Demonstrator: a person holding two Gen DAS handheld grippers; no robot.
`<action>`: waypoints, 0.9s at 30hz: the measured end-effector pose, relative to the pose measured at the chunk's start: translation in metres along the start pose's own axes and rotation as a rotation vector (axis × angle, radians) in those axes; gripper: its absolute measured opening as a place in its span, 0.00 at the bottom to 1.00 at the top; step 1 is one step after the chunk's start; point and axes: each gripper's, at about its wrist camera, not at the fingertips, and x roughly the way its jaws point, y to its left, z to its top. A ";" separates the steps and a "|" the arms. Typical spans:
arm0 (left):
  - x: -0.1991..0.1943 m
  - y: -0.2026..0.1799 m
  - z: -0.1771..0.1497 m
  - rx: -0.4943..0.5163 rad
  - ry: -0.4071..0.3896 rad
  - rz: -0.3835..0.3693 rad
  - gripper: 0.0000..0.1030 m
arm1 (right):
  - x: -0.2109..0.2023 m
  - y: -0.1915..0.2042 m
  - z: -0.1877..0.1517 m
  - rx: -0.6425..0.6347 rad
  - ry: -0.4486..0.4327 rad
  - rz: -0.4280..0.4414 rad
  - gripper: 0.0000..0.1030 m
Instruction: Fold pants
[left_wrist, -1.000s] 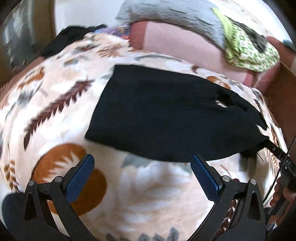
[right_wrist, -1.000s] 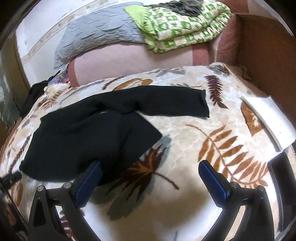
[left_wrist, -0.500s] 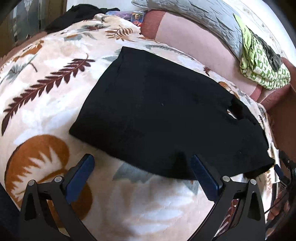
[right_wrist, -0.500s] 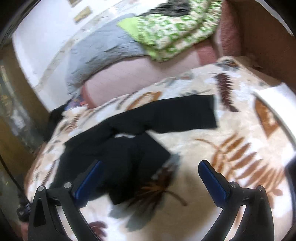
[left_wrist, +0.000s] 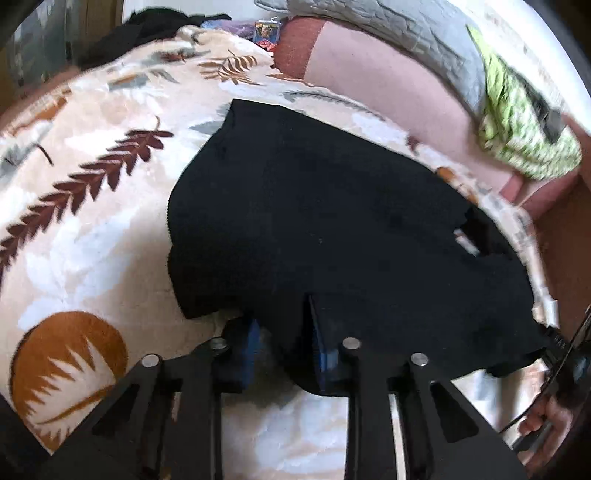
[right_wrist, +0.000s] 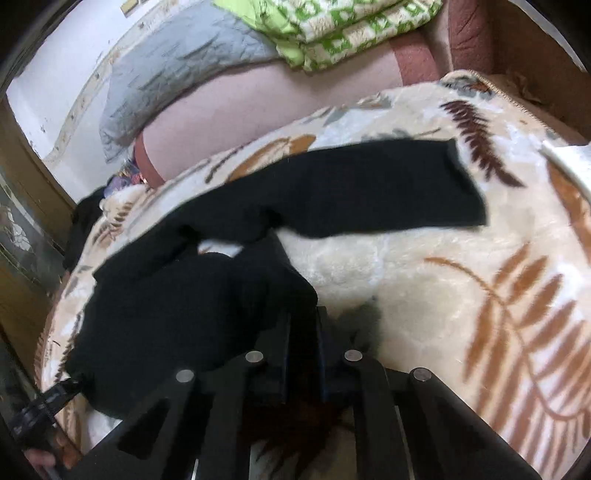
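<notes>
The black pants lie on a leaf-print blanket. My left gripper is shut on the near edge of the pants, the cloth pinched between its blue pads. In the right wrist view one leg stretches out to the right and the other part lies bunched at the near left. My right gripper is shut on the near corner of that bunched cloth. Each hand and its gripper show at the edge of the other view.
A pink bolster runs along the back of the blanket. A grey quilt and a green patterned quilt lie on it. Dark clothes sit at the far corner. A brown wooden bed end stands at the right.
Both grippers were open above the blanket. They moved down to the near edge of the pants and closed on the cloth.
</notes>
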 end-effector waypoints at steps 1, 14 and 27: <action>-0.004 0.003 0.001 -0.002 0.001 -0.011 0.18 | -0.015 -0.003 0.001 0.006 -0.029 -0.007 0.10; -0.020 0.029 -0.006 0.004 0.028 -0.038 0.12 | -0.087 -0.100 -0.007 0.132 -0.080 -0.310 0.10; -0.033 0.059 -0.017 -0.147 0.006 -0.043 0.67 | -0.101 -0.056 -0.027 0.072 -0.063 -0.128 0.60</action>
